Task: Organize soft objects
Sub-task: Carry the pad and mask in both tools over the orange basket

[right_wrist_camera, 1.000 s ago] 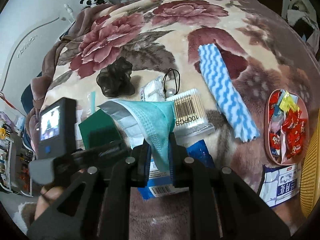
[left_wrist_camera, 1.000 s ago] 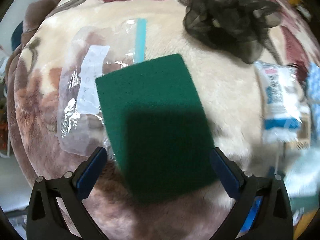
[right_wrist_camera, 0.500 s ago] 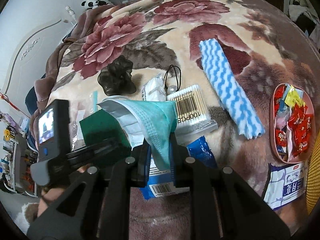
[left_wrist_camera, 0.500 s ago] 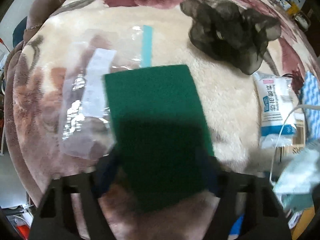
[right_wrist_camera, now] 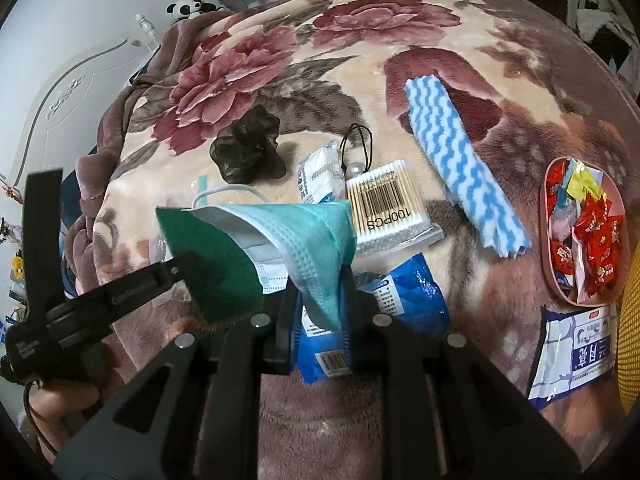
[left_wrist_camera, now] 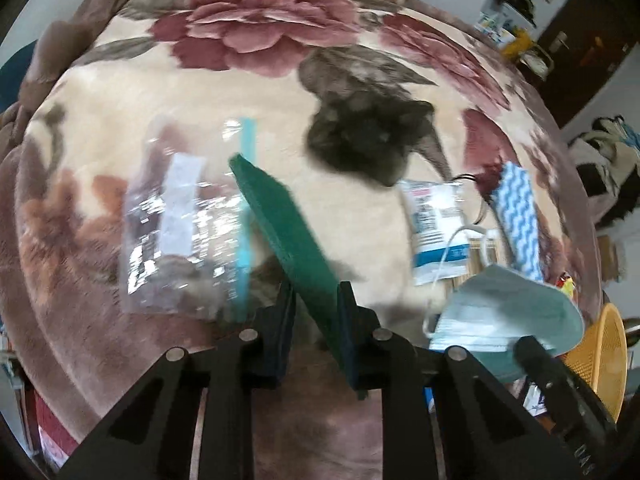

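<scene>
Left wrist view: the left gripper (left_wrist_camera: 316, 312) is clamped on the green scouring pad (left_wrist_camera: 286, 236), which stands edge-on between the jaws, lifted off the floral blanket (left_wrist_camera: 256, 36). At ten o'clock lies a clear zip bag (left_wrist_camera: 180, 216); at one o'clock a black scrunchie (left_wrist_camera: 364, 140); at four o'clock the face mask (left_wrist_camera: 508, 312) hangs in the air.

Right wrist view: the right gripper (right_wrist_camera: 318, 300) pinches that pale green face mask (right_wrist_camera: 304, 232), its jaws narrow on a folded corner, above a blue packet (right_wrist_camera: 404, 300). The pad shows at nine o'clock, overlapping the mask. Cotton swabs (right_wrist_camera: 384, 204) sit at twelve, a striped cloth (right_wrist_camera: 460, 164) at one, a candy tray (right_wrist_camera: 548, 264) at three.

Both soft items seem lifted mid-sort. The next move likely calls for carrying each to a common spot, without snagging the dangling ear loop.
</scene>
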Demonstrator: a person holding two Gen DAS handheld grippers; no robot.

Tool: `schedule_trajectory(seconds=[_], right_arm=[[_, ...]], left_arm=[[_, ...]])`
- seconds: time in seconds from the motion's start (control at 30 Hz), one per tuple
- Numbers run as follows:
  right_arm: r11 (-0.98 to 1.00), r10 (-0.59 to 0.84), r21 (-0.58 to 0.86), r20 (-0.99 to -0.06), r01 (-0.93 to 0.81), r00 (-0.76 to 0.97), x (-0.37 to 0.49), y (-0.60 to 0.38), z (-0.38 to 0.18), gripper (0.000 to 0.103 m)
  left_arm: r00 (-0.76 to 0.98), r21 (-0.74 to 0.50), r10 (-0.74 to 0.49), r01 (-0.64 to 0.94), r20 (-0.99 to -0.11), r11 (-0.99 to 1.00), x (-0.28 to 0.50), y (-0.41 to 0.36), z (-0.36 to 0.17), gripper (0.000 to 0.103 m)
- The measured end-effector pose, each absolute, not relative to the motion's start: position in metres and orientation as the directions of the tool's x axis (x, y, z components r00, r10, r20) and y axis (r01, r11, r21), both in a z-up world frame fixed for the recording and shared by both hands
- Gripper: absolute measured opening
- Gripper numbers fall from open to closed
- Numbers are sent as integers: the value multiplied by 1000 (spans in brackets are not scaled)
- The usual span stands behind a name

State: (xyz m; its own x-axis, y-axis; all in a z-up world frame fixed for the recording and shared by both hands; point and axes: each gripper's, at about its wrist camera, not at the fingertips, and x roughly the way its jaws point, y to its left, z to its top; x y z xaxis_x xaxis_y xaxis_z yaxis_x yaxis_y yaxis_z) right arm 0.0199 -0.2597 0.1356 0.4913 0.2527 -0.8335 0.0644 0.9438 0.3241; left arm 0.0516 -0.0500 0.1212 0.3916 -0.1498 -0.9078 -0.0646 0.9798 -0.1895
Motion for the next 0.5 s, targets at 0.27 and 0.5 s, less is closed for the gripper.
schedule_trajectory(seconds=[0.27, 0.5], right_arm=[[942, 258, 329, -842, 72, 474, 26, -264, 128, 18], [943, 260, 329, -823, 50, 505, 25, -261, 134, 16]], left_arm=[[293, -186, -161, -58, -942, 981, 97, -87, 80, 15], [335, -203, -176, -46, -926, 978, 83, -67, 93, 5]])
